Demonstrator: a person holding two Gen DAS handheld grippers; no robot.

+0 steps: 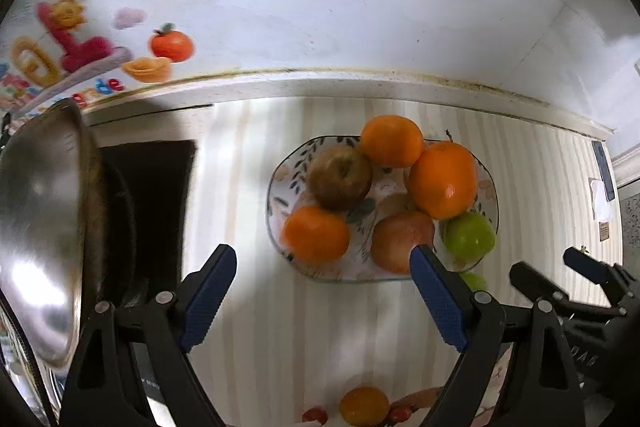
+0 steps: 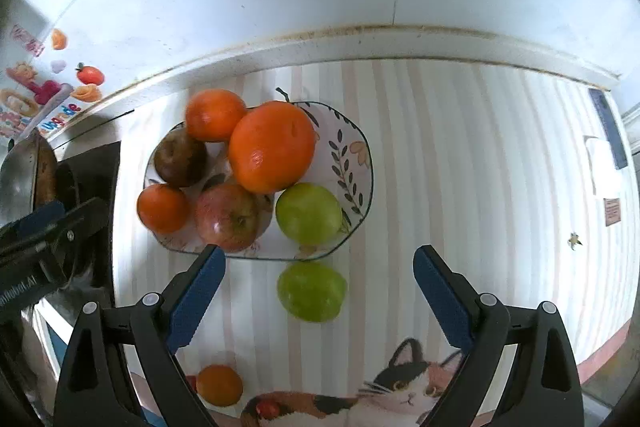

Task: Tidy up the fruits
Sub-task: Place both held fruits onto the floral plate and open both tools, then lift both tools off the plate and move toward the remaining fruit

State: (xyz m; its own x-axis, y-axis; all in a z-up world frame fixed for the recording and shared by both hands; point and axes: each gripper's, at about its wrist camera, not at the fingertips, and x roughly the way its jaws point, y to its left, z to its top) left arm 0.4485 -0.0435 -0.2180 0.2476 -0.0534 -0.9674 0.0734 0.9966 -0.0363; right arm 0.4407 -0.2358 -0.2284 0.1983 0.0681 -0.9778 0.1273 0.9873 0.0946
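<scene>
A leaf-patterned plate [image 2: 356, 163] [image 1: 280, 187] on the striped cloth holds three oranges, the largest [image 2: 272, 147] [image 1: 442, 179] on top, a dark apple [image 2: 180, 159] [image 1: 340, 177], a red apple [image 2: 226, 217] [image 1: 396, 239] and a green apple [image 2: 308, 213] [image 1: 468, 235]. A second green apple [image 2: 312, 291] [image 1: 474, 281] lies on the cloth just in front of the plate. A small orange [image 2: 219, 385] [image 1: 364, 405] lies nearer. My right gripper [image 2: 320, 255] is open and empty above the loose green apple. My left gripper [image 1: 322, 253] is open and empty at the plate's near edge.
A steel wok [image 1: 44, 227] [image 2: 20, 171] stands on a dark stove at the left. The white wall with fruit stickers [image 1: 170, 45] rises behind the counter. A cat picture [image 2: 400, 387] marks the cloth's near edge. A phone [image 2: 608, 123] lies at the far right.
</scene>
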